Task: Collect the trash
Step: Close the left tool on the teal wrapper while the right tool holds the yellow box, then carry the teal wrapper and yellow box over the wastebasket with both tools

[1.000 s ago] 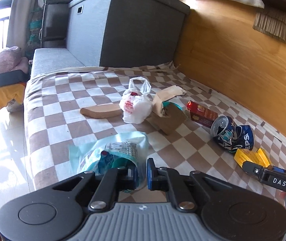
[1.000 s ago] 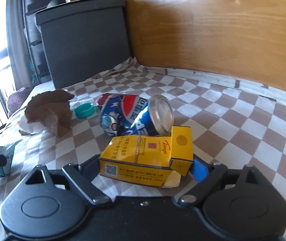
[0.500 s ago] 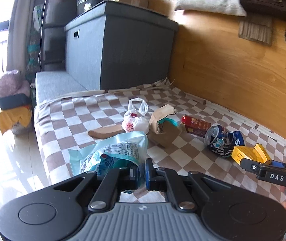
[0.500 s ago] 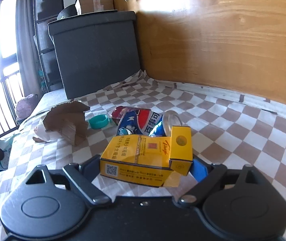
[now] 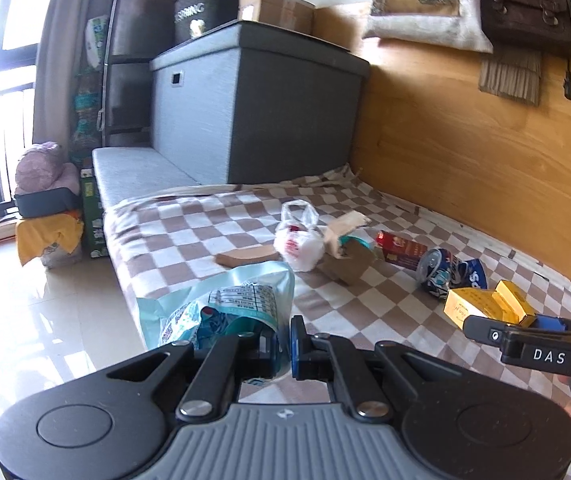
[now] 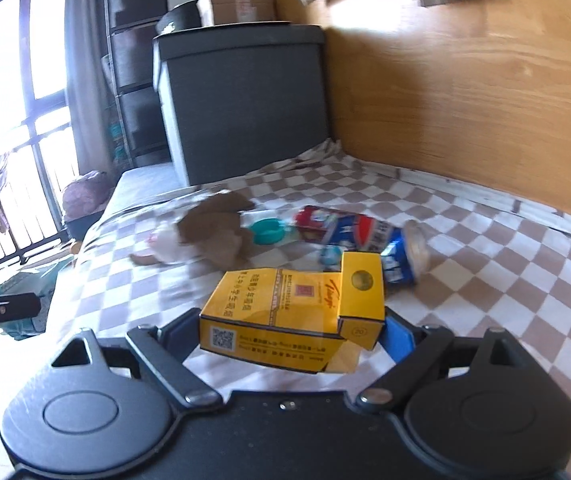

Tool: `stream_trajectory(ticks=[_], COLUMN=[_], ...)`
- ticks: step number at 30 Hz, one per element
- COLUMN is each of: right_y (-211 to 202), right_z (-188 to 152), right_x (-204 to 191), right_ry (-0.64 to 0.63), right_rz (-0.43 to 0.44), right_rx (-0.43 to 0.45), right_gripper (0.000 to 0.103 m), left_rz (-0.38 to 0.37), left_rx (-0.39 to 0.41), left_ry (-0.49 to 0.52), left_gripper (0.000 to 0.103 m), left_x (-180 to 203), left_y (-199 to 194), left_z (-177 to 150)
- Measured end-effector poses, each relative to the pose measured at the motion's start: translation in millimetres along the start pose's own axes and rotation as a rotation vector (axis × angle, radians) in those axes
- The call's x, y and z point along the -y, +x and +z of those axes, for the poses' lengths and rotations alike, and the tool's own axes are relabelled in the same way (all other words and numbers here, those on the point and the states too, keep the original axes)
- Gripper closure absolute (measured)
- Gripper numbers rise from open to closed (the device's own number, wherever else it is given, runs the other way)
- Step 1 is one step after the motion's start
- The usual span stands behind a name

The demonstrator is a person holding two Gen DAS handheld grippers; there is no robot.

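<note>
My left gripper (image 5: 283,342) is shut on a light blue plastic wrapper (image 5: 229,300) and holds it above the front edge of the checkered bed (image 5: 189,232). My right gripper (image 6: 285,328) is shut on a yellow cigarette box (image 6: 285,316), lifted off the bed; it also shows in the left wrist view (image 5: 485,308). On the bed lie a crushed Pepsi can (image 5: 449,274), a red box (image 5: 403,246), a white plastic bag (image 5: 299,242), torn brown cardboard (image 5: 345,260), a teal lid (image 6: 269,230) and a flat cardboard piece (image 5: 245,257).
A grey storage box (image 5: 261,108) stands at the bed's far end with a cardboard carton (image 5: 275,10) on top. A wooden wall (image 5: 485,152) runs along the right. Tiled floor (image 5: 45,340) lies left of the bed, with a stack of items (image 5: 47,216) near the window.
Both grippers have risen and pulled back from the bed, carrying the wrapper and the yellow box. The remaining litter now looks farther and lower.
</note>
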State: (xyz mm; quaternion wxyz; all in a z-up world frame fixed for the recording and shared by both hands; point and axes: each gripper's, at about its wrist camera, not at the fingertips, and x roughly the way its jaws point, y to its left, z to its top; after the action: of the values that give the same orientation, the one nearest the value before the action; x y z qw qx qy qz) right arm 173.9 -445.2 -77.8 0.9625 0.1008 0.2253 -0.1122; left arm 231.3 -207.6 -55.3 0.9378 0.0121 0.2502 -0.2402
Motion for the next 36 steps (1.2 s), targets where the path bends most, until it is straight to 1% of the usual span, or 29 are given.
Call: stream_trajectory(ticks=[6,18,28,36], right_y=[-5.5,-8.1,3.7,17.1], right_z=[5.2,6.1,-14.5,-41.8], right_x=[-41.1,-142.2,-225.1,-271.4], right_ry=[-0.043,-0.164,-0.254,-0.307], right_rz=[0.026,0.118,0.209,0.261], right_rx=[-0.012,-0.034,-0.089,-0.149], right_gripper=[0.011,0.011,0.011,0.011], left_rz=[0.042,0.140,0.229,0.269], left_rx=[0.002,0.001,-0.024,-0.072], left_ry=[-0.034,-0.143,-0.242,-0.322], left_gripper=[0.097,0.097,0.097,0.097], left_x=[-32.3,-122.0,-193.8,-233.9], left_y=[-23.5,-69.9,-94.4,-92.7], left_z=[-1.8,-17.7,-47.7,-83.4])
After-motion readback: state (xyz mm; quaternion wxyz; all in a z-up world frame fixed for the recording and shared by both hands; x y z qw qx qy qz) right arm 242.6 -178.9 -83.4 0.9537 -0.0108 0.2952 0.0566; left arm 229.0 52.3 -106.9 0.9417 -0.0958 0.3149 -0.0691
